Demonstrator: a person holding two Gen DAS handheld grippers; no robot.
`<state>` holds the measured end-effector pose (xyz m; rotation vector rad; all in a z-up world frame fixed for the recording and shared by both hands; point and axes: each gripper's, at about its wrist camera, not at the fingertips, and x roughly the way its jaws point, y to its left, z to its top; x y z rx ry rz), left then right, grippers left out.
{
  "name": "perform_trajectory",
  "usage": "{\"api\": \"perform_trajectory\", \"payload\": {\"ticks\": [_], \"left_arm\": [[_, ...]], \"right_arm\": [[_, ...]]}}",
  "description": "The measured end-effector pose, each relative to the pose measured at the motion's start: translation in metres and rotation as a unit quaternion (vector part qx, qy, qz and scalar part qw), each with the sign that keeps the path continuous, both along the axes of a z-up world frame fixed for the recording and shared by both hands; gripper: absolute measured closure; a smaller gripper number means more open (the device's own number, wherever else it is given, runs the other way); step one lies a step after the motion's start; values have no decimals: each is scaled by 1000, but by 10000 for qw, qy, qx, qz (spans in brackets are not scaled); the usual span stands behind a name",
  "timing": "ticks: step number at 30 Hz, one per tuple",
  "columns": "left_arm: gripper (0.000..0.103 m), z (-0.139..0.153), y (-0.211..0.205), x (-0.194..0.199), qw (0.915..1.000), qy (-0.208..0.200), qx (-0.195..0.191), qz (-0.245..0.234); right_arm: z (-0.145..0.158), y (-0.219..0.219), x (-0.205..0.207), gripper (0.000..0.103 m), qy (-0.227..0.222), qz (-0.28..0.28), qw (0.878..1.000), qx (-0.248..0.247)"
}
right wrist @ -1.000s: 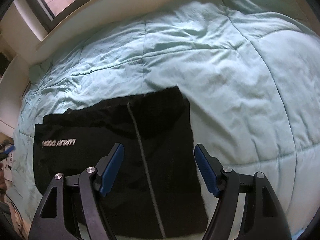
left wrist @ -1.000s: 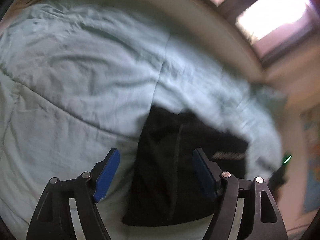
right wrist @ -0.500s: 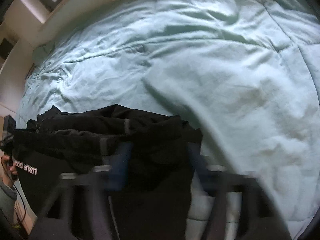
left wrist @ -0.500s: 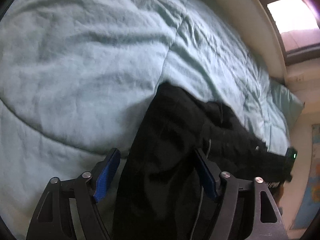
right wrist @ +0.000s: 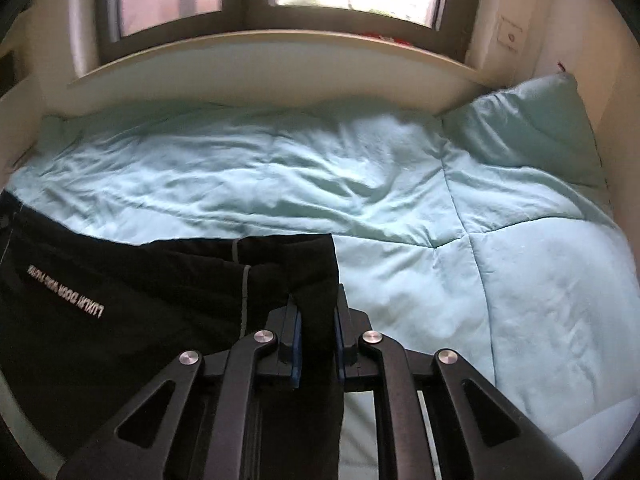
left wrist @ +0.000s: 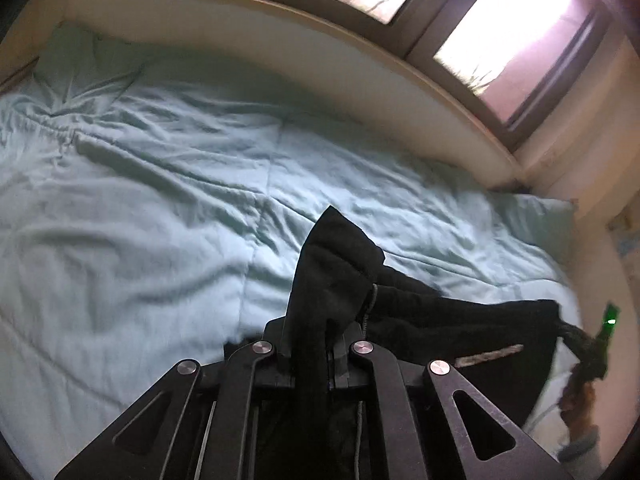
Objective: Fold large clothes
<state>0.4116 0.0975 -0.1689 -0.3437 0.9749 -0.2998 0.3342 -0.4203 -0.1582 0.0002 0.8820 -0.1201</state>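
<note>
While each hand-held gripper (left wrist: 312, 344) (right wrist: 316, 340) pinches the black garment's (right wrist: 120, 300) edge, bare duvet (right wrist: 480, 280) surrounds.

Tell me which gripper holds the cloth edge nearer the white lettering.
The right gripper: its black garment shows the lettering close beside it. The left gripper pinches a bunched corner farther away.

Garment (right wrist: 120, 300) on duvet (right wrist: 400, 220), pillow (right wrist: 528, 136) right
</note>
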Motion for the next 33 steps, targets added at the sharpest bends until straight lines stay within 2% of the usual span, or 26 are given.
{"api": "perform_trajectory", "payload": {"ticks": [1, 3, 6, 7, 9, 10, 12, 14, 15, 16, 18, 20, 22, 24, 26, 28, 31, 33], "left_arm": [[93, -14, -4, 12, 9998, 147, 84, 40], [93, -60, -11, 34, 9971, 690, 301, 81], [91, -120, -18, 44, 9894, 1347, 535, 0], [89, -136, -21, 44, 9870, 1511, 550, -57], [83, -147, -26, 41, 9865, 1481, 680, -131], [82, -147, -27, 42, 9860, 1494, 718, -175], [81, -143, -23, 46, 9848, 1611, 609, -226], [81, -137, -10, 48, 9824, 1842, 236, -174], [80, -131, -2, 48, 9819, 1891, -30, -94], [80, -119, 9, 43, 9823, 1834, -369, -50], [80, -96, 18, 30, 9860, 1576, -539, -41], [70, -67, 26, 13, 9903, 1296, -506, -21], [64, -41, 27, -12, 9939, 1002, -459, 62], [62, -25, 16, -37, 9957, 833, -378, -143], [61, -16, -5, -62, 9968, 639, -294, -377], [60, -18, -26, -86, 9958, 646, -230, -615], [60, -46, -62, -121, 9910, 966, -250, -896], [60, -76, -92, -134, 9870, 1205, 98, -1055]], "right_arm": [[-17, -3, 16, 89, 201, -118, 9997, 20], [-63, -5, 41, 89, 735, -260, 9969, 130], [-129, -2, 55, 90, 1486, -242, 9884, 200], [-146, -1, 56, 89, 1655, -255, 9854, 306], [-161, 4, 56, 87, 1779, -232, 9832, 348], [-161, 7, 57, 82, 1769, -208, 9837, 250], [-156, 7, 56, 80, 1784, -191, 9835, 226], [-146, -1, 51, 72, 1757, -216, 9832, 438], [-134, -7, 43, 71, 1662, -246, 9837, 647], [-123, -10, 35, 70, 1539, -231, 9845, 803], [-94, -14, 13, 61, 1217, -135, 9865, 1084], [-62, -7, -16, 41, 929, -31, 9893, 1128], [-41, 7, -38, 36, 781, 126, 9882, 1315], [-27, 35, -60, 36, 748, 389, 9821, 1685], [-27, 64, -78, 36, 809, 536, 9779, 1854], [-39, 94, -84, 36, 934, 661, 9763, 1835], [-70, 140, -83, 36, 1349, 769, 9760, 1529], [-96, 158, -77, 36, 1565, 740, 9754, 1368]]}}
